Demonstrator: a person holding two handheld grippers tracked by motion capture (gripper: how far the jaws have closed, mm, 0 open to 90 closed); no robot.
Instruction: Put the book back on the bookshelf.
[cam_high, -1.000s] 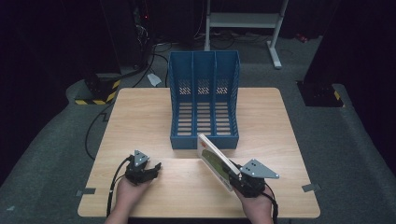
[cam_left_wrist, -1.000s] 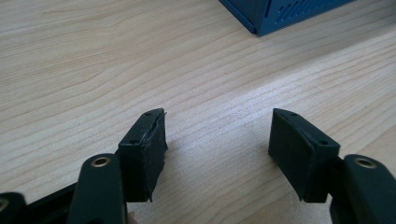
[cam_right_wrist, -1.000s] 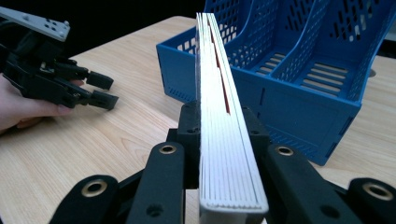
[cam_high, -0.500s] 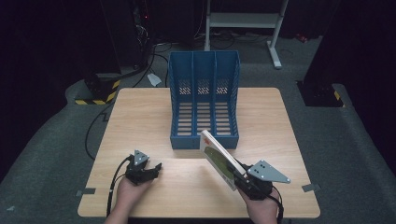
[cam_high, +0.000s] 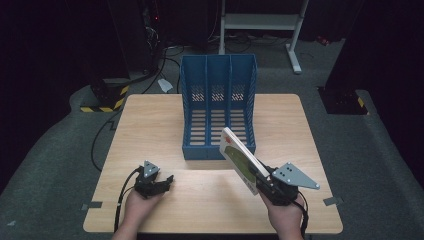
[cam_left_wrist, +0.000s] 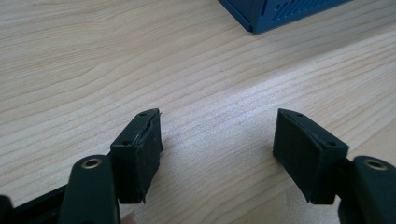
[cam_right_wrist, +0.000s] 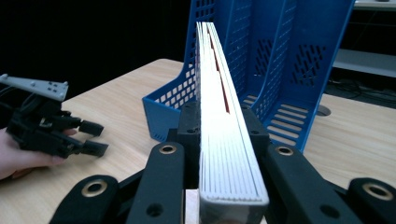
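Dark room, wooden table (cam_high: 165, 125): your right gripper (cam_high: 270, 181) is clamped on the book (cam_high: 241, 159), tilted up just in front of the blue file rack (cam_high: 218, 107). It's stiff, probably fairly light, so that low edge grip looks right. Left gripper (cam_high: 162, 183) has just been opening and sits wide with nothing in it.

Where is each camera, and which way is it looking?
High view: above the person's side, looking forward and down at the table, file rack, both hands and grippers.
Left gripper view: rides the left gripper, looking along its open jaws at bare wood and a rack corner.
Right gripper view: rides the right gripper, clamped on a book, facing the rack.
Shared: all three views show the rack and the table.
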